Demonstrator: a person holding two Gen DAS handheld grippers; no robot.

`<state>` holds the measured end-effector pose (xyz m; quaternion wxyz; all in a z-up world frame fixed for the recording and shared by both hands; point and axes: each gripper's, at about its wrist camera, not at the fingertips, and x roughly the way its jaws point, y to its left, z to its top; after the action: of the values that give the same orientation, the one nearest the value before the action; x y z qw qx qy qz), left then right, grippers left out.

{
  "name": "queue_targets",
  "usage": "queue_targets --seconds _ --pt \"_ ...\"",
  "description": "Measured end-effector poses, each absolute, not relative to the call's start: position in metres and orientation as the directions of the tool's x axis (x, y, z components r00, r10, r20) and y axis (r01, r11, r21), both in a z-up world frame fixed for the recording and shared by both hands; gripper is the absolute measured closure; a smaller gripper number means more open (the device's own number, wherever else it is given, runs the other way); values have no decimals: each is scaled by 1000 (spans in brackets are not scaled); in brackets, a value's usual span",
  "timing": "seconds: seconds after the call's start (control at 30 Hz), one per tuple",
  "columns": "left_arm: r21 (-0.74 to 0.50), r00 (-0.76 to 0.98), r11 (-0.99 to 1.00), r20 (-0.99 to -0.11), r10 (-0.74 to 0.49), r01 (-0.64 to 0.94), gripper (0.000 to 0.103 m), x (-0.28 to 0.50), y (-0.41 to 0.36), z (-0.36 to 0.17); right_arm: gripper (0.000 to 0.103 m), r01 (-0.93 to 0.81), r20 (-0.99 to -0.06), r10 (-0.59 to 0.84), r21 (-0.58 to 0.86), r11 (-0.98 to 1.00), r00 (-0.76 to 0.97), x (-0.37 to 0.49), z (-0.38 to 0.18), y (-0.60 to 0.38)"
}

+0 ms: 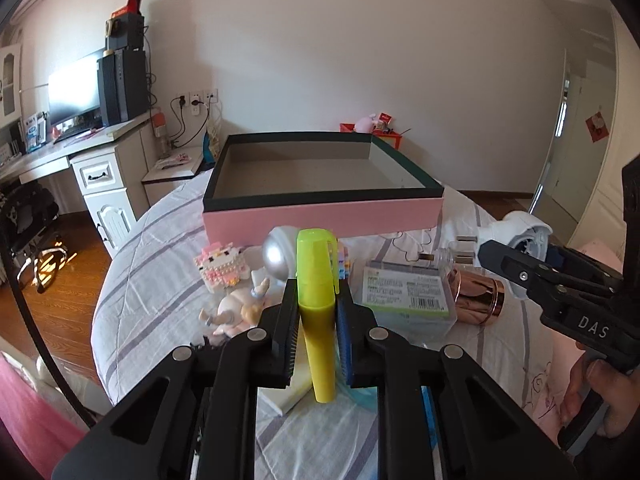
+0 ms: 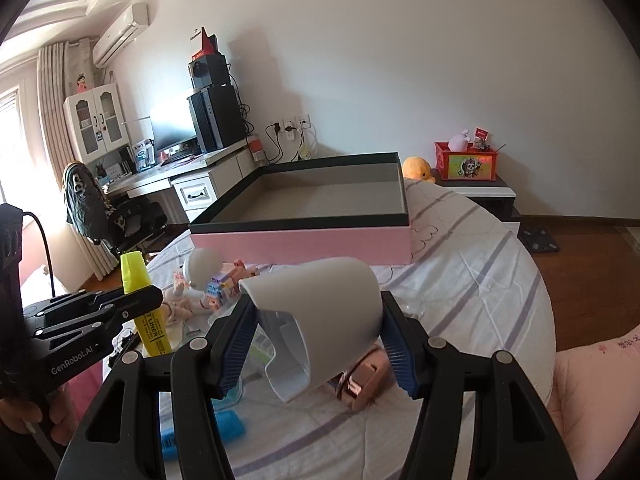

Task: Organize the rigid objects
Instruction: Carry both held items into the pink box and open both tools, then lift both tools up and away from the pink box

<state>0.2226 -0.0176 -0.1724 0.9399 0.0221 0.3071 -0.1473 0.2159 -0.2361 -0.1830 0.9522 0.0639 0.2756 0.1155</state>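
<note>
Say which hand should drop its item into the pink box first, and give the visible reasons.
Likely left. The left gripper holds a slim yellow highlighter aimed straight at the pink box, which looks empty. The right gripper carries the bulkier white hair dryer, better placed afterwards.

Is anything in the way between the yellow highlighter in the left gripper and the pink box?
Nothing visible blocks it. The yellow highlighter is held above the toys on the bed, and the pink box lies straight ahead, open-topped and apparently empty.
</note>
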Motion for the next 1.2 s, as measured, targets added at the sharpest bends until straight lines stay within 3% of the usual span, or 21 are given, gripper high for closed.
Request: queue_targets --seconds 0.5,0.73,0.83,0.9,1.0,1.07,1.13,1.2 --pt "-55 790 955 -549 -272 290 86 344 -23 -123 42 -261 -551 306 161 952 776 347 -150 -210" --pt "-74 700 949 -658 -278 308 87 412 -34 -149 42 -230 -668 257 131 964 698 409 -176 -195" --pt "-158 634 938 -702 -326 308 86 429 -31 -158 42 -218 -710 279 179 959 647 420 -189 -196" --pt "-142 619 950 -730 -291 279 85 435 -34 -166 42 -204 -737 248 151 967 629 425 -194 -193" --pt "-91 620 963 -749 -235 255 72 441 -38 -174 41 -190 -754 244 160 969 610 426 -201 -195" --pt "-88 624 969 -751 -216 230 56 440 -35 -176 41 -168 -748 232 162 972 622 422 -200 -200" --pt "-106 635 972 -741 -218 210 29 434 -30 -173 41 -156 -741 239 181 971 627 417 -197 -203" --pt "-122 658 973 -720 -221 194 16 422 -21 -166 33 -137 -726 228 183 973 649 408 -187 -207"
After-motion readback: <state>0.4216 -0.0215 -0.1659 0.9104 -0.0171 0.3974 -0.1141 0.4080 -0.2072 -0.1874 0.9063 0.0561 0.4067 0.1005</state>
